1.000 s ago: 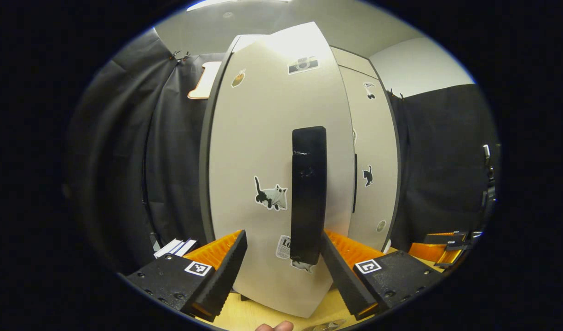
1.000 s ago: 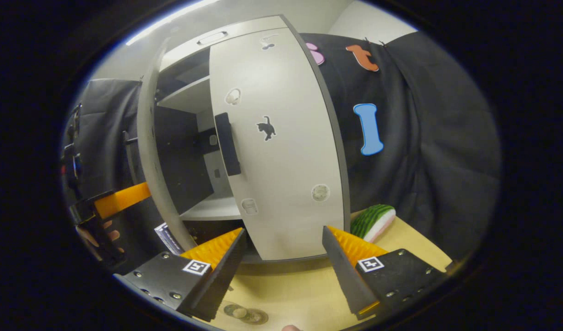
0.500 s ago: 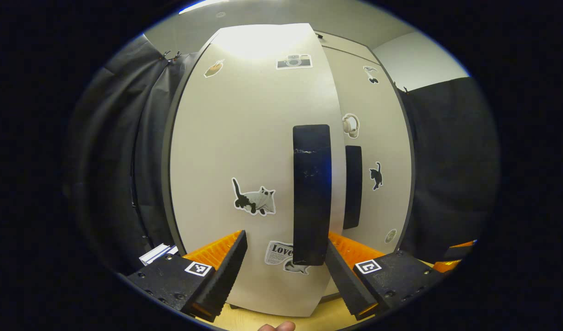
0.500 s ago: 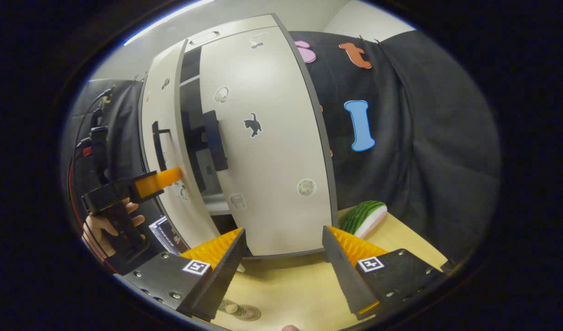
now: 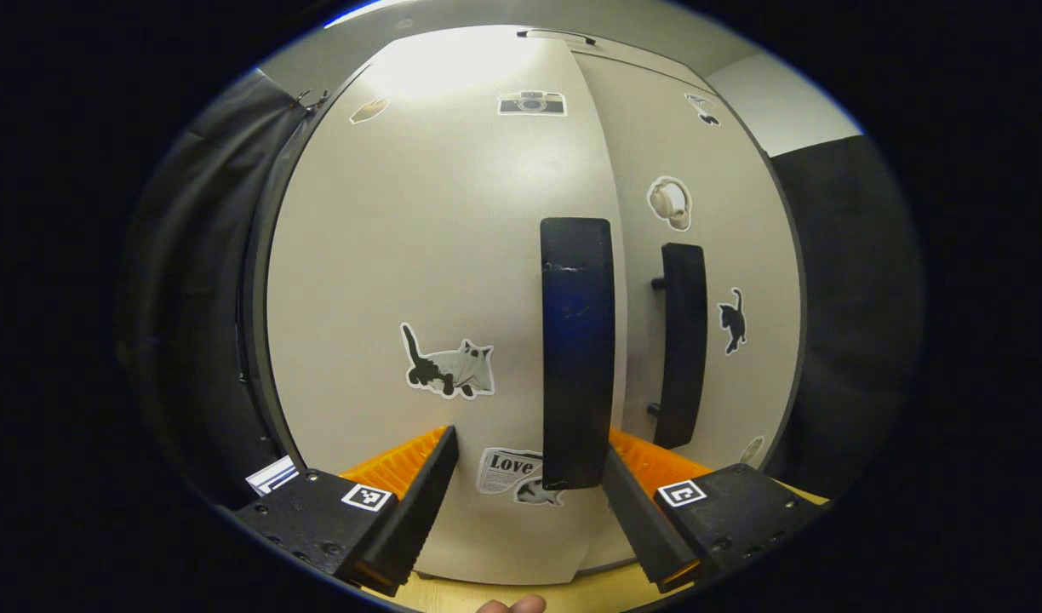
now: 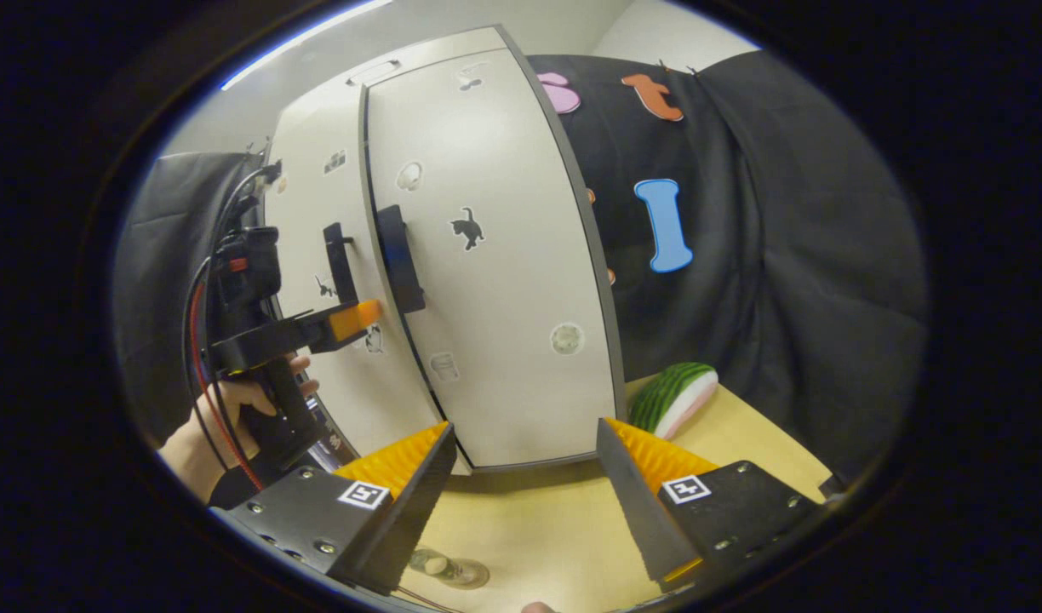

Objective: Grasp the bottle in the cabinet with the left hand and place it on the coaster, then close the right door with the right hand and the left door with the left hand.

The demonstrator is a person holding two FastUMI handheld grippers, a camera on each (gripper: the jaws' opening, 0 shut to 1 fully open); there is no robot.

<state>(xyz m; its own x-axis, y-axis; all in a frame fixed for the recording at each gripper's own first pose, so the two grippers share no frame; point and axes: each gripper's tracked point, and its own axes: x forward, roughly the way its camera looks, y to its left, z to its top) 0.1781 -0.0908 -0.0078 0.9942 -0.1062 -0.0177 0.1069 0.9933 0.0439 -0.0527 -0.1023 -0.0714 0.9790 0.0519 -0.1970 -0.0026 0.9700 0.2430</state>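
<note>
Black cloth is hanging behind the pale cabinet (image 6: 495, 255) standing on the wooden table (image 6: 538, 528). Both the left gripper (image 5: 525, 477) and right gripper (image 6: 521, 477) are gaping wide, holding nothing.

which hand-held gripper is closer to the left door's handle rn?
Left. The left hand-held gripper is at the left door's handle, fingers open beside it. The right hand-held gripper hangs back over the table.
</note>
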